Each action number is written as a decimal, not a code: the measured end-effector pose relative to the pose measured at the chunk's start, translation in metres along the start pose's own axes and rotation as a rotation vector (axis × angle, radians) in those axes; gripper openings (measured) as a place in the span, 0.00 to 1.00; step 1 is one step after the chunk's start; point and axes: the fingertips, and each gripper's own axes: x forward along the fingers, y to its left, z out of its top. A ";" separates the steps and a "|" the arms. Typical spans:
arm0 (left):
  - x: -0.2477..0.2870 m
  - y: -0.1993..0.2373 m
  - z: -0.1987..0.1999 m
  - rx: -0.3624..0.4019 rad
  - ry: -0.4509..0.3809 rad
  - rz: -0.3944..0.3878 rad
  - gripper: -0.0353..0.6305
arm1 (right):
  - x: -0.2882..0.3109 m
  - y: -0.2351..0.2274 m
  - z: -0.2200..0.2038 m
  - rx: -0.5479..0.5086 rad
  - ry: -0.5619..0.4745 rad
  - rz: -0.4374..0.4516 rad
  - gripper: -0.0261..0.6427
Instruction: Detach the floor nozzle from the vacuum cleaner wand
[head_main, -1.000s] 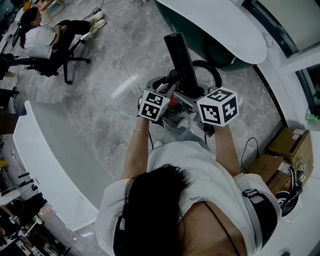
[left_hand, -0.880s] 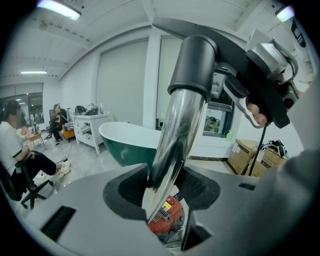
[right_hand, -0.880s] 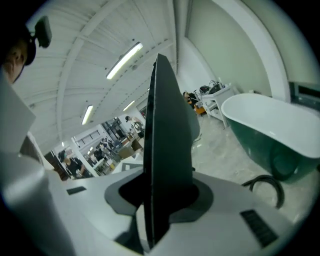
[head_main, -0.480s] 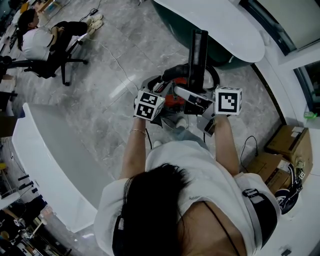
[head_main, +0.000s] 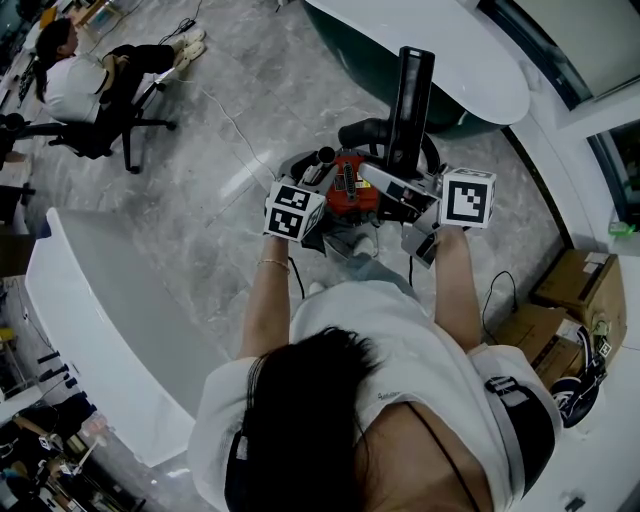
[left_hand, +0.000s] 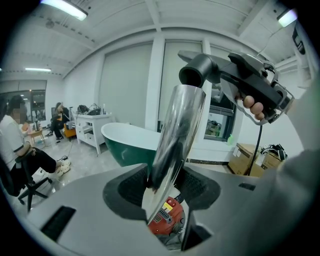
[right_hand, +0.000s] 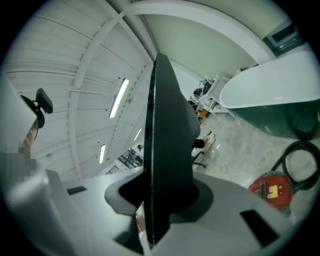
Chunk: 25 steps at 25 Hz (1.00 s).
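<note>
Left gripper first, in the head view: it sits at nine o'clock of the red vacuum body, just where it was a second ago. The right gripper is the mover: its marker cube has slid out toward three o'clock and rolled to show one face. The floor nozzle, earlier a broad bar leaning toward eleven, now stands as a narrow black slab pointing at twelve, in front of the green bathtub. More of the red body is uncovered. Over to the left gripper view: the left gripper has its jaws clamped on the chrome wand, which rises toward one o'clock to the nozzle's black neck; I cannot tell whether that joint has parted. Right gripper view: the right gripper pinches the floor nozzle edge-on, with the red body down at four o'clock.
</note>
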 end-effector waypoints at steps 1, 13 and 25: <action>0.000 0.000 0.000 -0.001 0.000 0.000 0.32 | 0.000 0.001 0.001 -0.008 0.001 0.002 0.23; 0.004 -0.007 0.001 -0.034 -0.008 -0.032 0.33 | 0.000 -0.006 -0.004 -0.016 0.005 -0.028 0.23; -0.026 0.001 0.005 -0.101 -0.062 0.012 0.44 | 0.003 -0.009 -0.014 -0.090 0.005 -0.086 0.23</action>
